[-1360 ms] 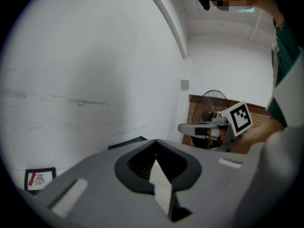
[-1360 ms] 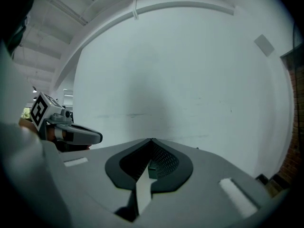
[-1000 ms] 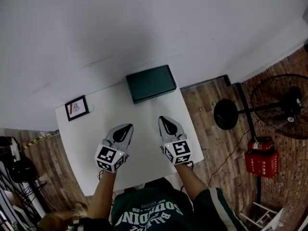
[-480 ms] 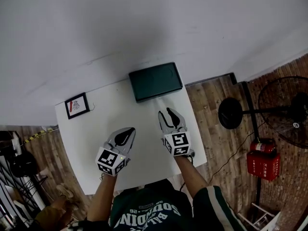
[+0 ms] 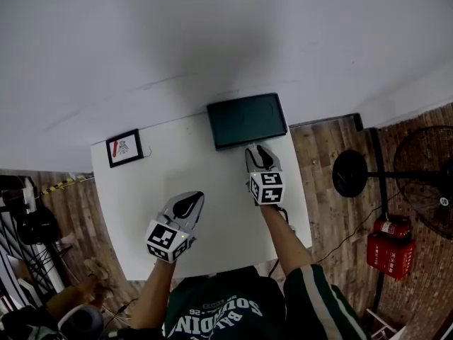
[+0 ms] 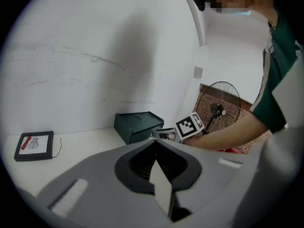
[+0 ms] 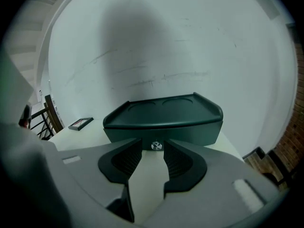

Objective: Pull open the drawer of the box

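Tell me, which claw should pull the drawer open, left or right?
Probably the right claw. It sits just in front of the green box, jaws apart, with the small silver knob lined up in their gap. The left claw is shut and farther back over the table.

Right tool (image 5: 263,151) has gone from mid-desk toward 12 o'clock, arm stretched out; its tips are now right up at the front face of the box (image 5: 248,119). In the right gripper view the jaws stand apart, with the small drawer knob (image 7: 156,146) showing in the gap at the tips. Left tool (image 5: 191,200) has drifted back a bit toward 7 o'clock, nearer the desk (image 5: 134,211) front edge. Head view has swung: box and desk now sit more toward 3 o'clock in frame
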The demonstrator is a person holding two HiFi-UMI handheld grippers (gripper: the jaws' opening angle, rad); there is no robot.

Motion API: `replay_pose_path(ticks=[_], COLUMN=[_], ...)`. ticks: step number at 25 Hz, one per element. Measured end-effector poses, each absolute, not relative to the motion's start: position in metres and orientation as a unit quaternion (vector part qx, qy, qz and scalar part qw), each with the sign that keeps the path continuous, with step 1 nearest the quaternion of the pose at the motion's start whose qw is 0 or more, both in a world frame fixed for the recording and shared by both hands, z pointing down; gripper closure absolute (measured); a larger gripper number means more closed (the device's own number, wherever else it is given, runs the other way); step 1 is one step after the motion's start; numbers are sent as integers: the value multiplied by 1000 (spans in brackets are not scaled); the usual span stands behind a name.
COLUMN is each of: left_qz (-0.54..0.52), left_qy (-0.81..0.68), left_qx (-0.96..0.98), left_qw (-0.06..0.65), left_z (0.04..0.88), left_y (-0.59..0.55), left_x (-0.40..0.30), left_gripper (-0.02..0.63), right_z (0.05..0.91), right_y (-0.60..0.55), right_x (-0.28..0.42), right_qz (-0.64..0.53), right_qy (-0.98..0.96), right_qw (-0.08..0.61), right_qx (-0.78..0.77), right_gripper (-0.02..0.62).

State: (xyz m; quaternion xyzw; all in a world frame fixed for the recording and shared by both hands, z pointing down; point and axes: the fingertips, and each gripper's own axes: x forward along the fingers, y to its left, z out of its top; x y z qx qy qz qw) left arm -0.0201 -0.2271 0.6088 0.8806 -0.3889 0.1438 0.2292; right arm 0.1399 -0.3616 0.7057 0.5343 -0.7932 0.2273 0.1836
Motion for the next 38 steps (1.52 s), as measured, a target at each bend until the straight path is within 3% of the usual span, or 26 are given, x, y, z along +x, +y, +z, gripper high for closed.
replay_pose_path(ticks=[6,9,38], left_qz=[149,149,147], left_qy=[-405,-410,-385], left_qx=[870,867,882], left_qw=[238,239,228], left_z=[615,615,601], left_y=[-222,-220,-190], left_x=[-37,-43,-31], left_gripper=[555,555,555], right_z=[728,728,741], right_y=[-377,-375,-270], right_x=[144,143,163], right_qz=[247,250,284], right_qy=[-775,-776,-754], right_qw=[203,208,234], right_qx=[544,540,544], right_gripper=[478,523,523])
